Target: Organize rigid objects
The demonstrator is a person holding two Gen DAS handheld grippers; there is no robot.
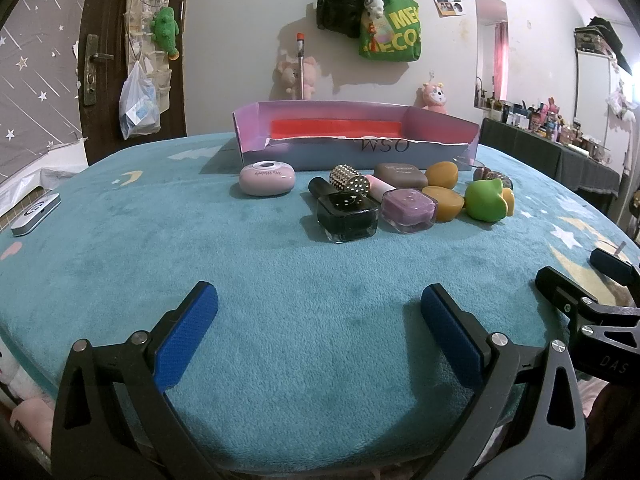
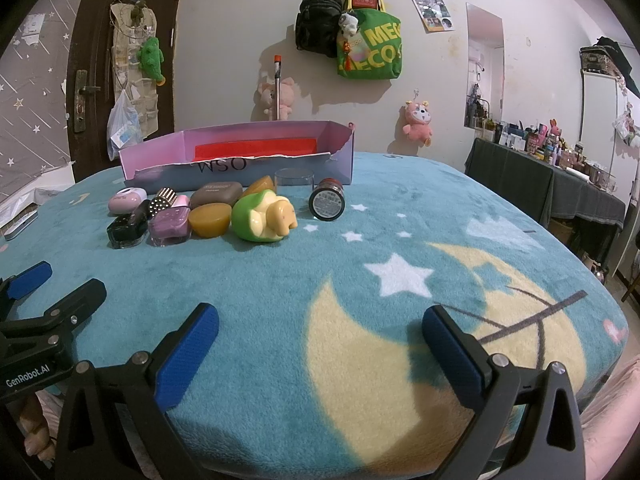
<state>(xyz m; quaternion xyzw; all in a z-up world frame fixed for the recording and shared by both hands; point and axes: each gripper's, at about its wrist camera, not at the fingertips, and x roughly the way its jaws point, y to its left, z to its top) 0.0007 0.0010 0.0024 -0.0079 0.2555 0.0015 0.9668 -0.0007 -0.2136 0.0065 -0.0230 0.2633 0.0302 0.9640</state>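
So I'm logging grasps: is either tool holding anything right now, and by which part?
Nothing is held. The left tool and right tool are both open over the blanket, short of the bottles.

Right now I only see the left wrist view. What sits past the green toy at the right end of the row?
Observer: A round jar lies on its side there, its labelled base facing the right camera, apart from the green toy.
Operator: Anything between that jar and the box?
Observer: A clear cylindrical container stands upright just before the box front wall.
Operator: Is the right tool free?
Observer: Yes, the right tool is wide open and empty, over the moon print on the blanket.
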